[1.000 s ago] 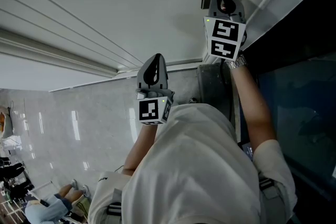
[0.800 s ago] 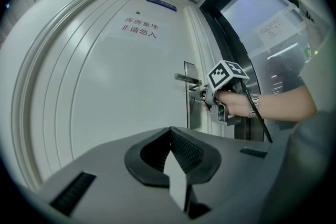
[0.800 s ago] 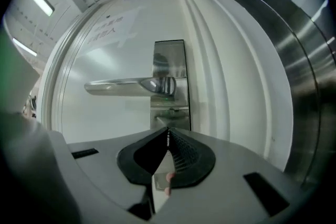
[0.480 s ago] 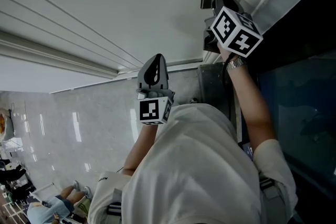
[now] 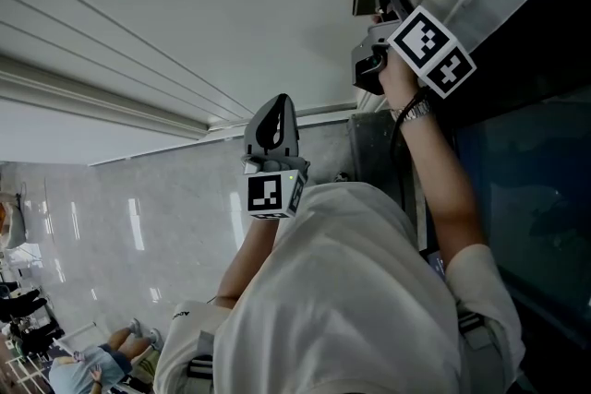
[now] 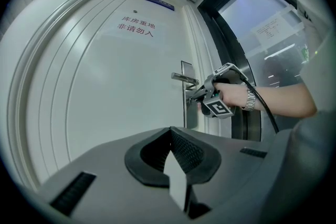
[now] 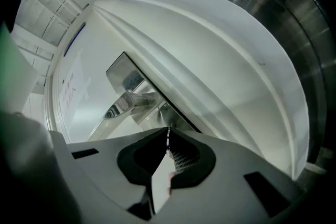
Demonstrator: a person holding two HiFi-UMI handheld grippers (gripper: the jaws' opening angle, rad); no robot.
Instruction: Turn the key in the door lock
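Pointing into door (image 5: 185,14): key (image 7: 167,135) (fingers (image 7: 184,157) pinched)

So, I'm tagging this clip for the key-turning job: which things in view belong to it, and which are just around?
In the job: right tongs, shut on the key; lock plate; door.

Just around: left tongs, shut and idle; door handle; red lettering; glass panel.

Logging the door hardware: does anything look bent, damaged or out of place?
Nothing stands out. The door, handle and lock plate look intact. The right tool sits tilted at the plate, shut on a thin sliver, apparently the key.
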